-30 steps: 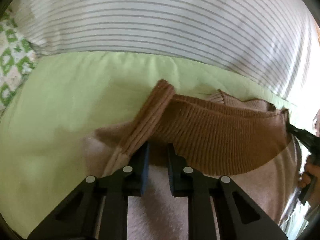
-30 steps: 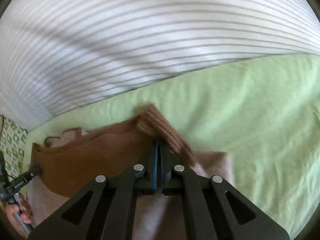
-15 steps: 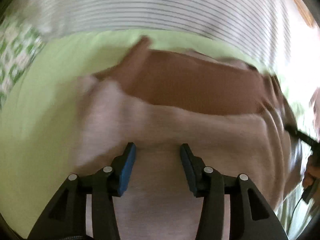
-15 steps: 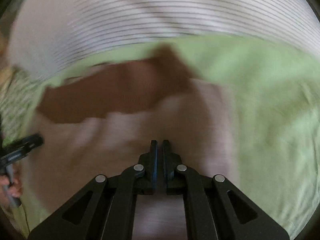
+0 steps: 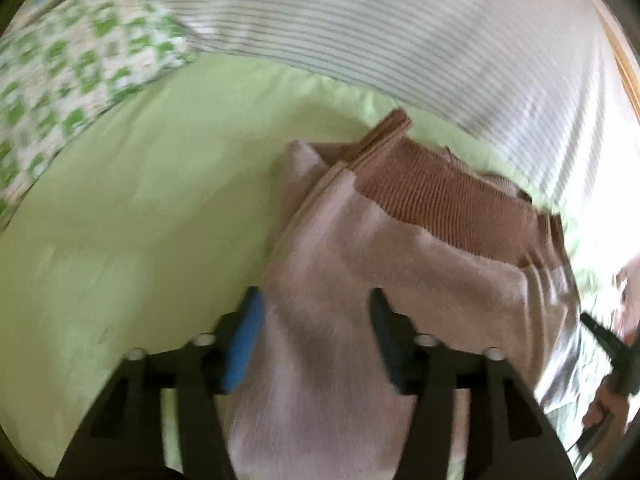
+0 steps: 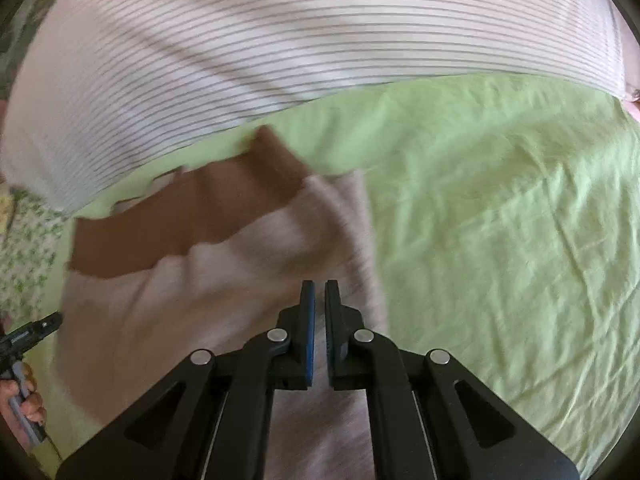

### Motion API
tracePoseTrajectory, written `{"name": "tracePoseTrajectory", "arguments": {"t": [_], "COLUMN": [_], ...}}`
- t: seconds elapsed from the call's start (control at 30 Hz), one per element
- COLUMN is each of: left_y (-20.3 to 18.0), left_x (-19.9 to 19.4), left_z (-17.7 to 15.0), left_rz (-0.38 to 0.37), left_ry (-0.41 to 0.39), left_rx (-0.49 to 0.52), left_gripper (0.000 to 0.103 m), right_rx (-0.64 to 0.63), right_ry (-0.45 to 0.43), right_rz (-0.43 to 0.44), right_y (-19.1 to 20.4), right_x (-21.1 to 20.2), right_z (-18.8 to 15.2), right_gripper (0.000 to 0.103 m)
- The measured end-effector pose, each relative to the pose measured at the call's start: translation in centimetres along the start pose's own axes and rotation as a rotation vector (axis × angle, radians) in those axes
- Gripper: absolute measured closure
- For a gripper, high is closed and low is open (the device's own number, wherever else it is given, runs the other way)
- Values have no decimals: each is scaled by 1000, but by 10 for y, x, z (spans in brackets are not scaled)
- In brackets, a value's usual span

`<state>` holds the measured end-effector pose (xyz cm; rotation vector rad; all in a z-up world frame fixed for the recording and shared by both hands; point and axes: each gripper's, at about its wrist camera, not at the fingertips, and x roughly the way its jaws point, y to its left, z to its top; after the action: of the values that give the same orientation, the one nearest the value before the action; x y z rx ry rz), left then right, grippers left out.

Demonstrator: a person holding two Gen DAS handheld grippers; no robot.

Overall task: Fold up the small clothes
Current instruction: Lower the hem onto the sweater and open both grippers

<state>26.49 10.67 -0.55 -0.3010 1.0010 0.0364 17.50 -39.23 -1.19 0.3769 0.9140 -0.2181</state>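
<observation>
A small pale pink garment [image 5: 360, 280] with a brown ribbed band [image 5: 440, 204] lies on the green sheet [image 5: 140, 220]. The brown band lies flat at the garment's far edge. My left gripper [image 5: 316, 320] is open and empty over the garment's near left part. In the right wrist view the garment [image 6: 200, 300] and its brown band [image 6: 180, 220] lie to the left. My right gripper [image 6: 319, 308] has its jaws nearly closed with a thin gap, holding nothing, above the garment's right part.
A white striped cloth [image 5: 400, 32] covers the far side of the bed and also shows in the right wrist view [image 6: 280, 40]. A green patterned pillow [image 5: 72, 64] lies far left. The green sheet [image 6: 500, 240] spreads to the right.
Both grippers let go of the brown band and pulled back toward me. The left gripper opened wide. The band now lies flat on the bed.
</observation>
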Motion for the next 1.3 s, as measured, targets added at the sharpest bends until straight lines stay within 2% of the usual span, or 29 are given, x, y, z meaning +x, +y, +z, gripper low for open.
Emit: {"name": "tracePoseTrajectory", "arguments": {"t": [0.1,0.17,0.2,0.23,0.47,0.6,0.7,0.8,0.93,1.03,1.17,1.23,1.3], "left_y": [8,7,3,4,8,8,11,15,19,21,13,11,7], "left_x": [-21,-28,-29,-33,-24,-13,-5,0,7,12,18,21,22], "left_z": [-17,-30,-37,-45,-101,-116,-117,-112,-103,-97,-90,-88,-87], "left_rz": [-56,-68,-72,-73,-77,-58,-59,-73,-102,-106,-93,-82,-70], "left_ry": [10,24,31,41,155,205,209,198,180,163,133,108,75], "left_rx": [-79,-98,-109,-122,-262,-300,-342,-389,-462,-503,-512,-515,-514], "left_gripper": [38,34,33,32,28,28,27,23,21,20,20,20,24], "right_rx": [-5,-6,-10,-11,-103,-154,-155,-77,10,-9,-3,-25,-57], "right_ry": [7,17,20,19,54,130,160,163,155,120,106,108,110], "right_rz": [46,77,87,99,209,225,147,55,83,73,122,165,171], "right_y": [17,27,35,41,85,102,89,49,22,31,46,58,67], "right_x": [-8,-12,-10,-10,-9,14,28,29,15,3,-1,2,5], "right_z": [-10,-15,-15,-16,-35,-42,-42,-39,-37,-37,-33,-29,-30], "right_gripper": [93,83,73,70,70,70,70,72,73,70,70,70,70]}}
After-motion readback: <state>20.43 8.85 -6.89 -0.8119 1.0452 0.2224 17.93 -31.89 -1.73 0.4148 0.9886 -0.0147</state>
